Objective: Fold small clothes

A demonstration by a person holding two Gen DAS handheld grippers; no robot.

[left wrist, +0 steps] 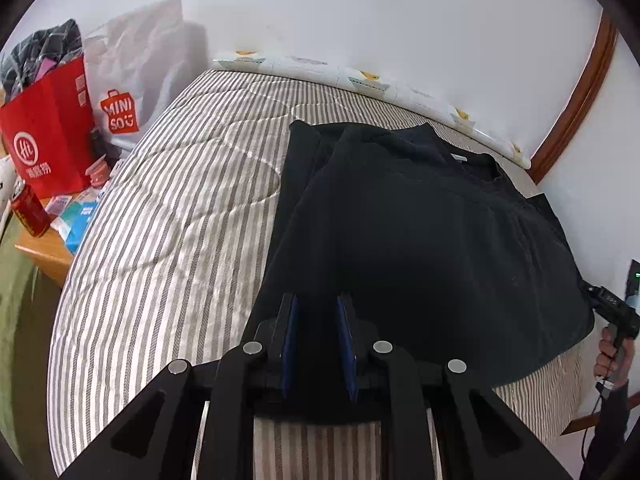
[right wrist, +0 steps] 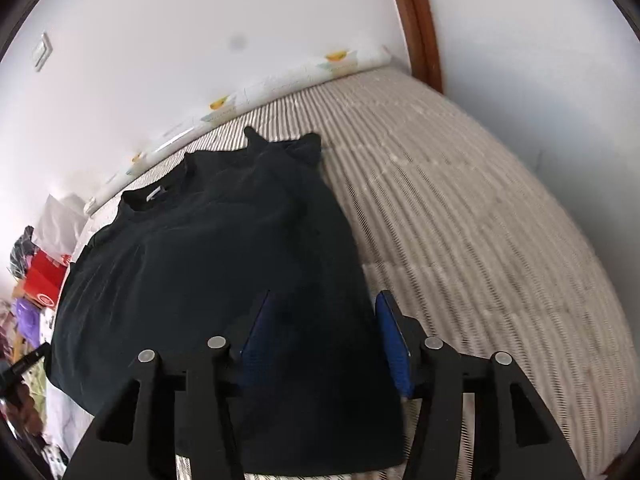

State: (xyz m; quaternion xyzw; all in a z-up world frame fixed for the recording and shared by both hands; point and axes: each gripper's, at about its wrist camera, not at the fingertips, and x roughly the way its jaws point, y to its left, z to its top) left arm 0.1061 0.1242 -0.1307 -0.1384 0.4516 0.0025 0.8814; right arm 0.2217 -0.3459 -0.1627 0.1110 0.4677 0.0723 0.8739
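Left wrist view: a red paper bag (left wrist: 48,136) is seen on a wooden side table (left wrist: 44,254) off the bed's left edge, stuffed with checked cloth (left wrist: 44,56) that spills above its rim. A white plastic bag (left wrist: 132,76) is propped behind it; what it holds cannot be made out. A red can (left wrist: 29,210) and small packets are scattered on the same table, partly cut off by the frame.

A black T-shirt (left wrist: 420,240) is spread on the striped quilt (left wrist: 160,240) towards the bed's far right corner, its collar turned to the wall and its hem reaching the near edge. The left gripper (left wrist: 318,308) is set at the hem's left end, its jaws narrowed with dark cloth between the blue pads; whether the pads actually pinch it is hidden by the black fabric. The right gripper (right wrist: 324,304) is placed over the hem's right end, its jaws standing about halfway apart with the cloth lying between them and the right pad clear of it. At the right rim of the left view, the hand (left wrist: 612,356) holding that gripper is cut off. The right wrist view is blurred across the quilt.
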